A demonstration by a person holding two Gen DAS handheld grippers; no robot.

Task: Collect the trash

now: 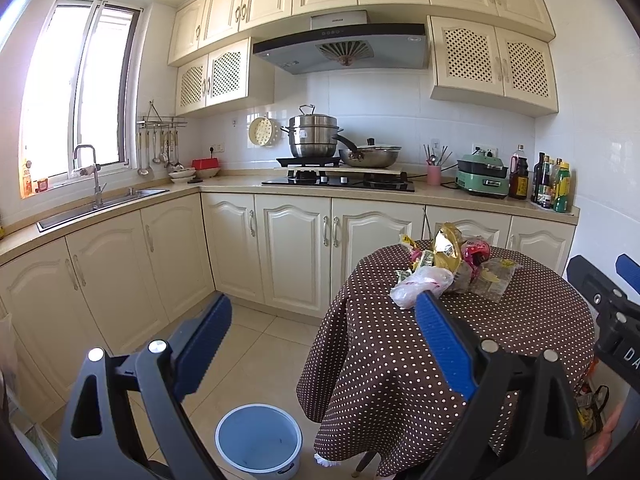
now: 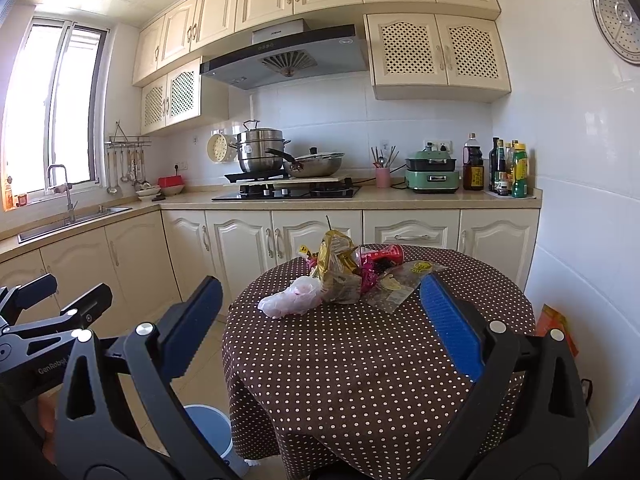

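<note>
A heap of trash (image 2: 344,276) lies on a round table with a brown polka-dot cloth (image 2: 360,352): a white-pink plastic bag (image 2: 290,298), a gold wrapper (image 2: 336,264), a red wrapper (image 2: 382,256) and a clear yellow-printed bag (image 2: 400,280). The heap also shows in the left wrist view (image 1: 448,268). A light blue bin (image 1: 258,438) stands on the floor left of the table. My left gripper (image 1: 320,308) is open and empty, short of the table. My right gripper (image 2: 320,292) is open and empty, above the table's near side.
Cream cabinets (image 1: 296,248) run behind the table, with a sink (image 1: 100,200), a stove with pots (image 1: 336,176), a green cooker (image 1: 482,178) and bottles (image 1: 552,188) on the counter. A white tiled wall (image 2: 580,240) stands right of the table. Tiled floor (image 1: 248,352) lies left.
</note>
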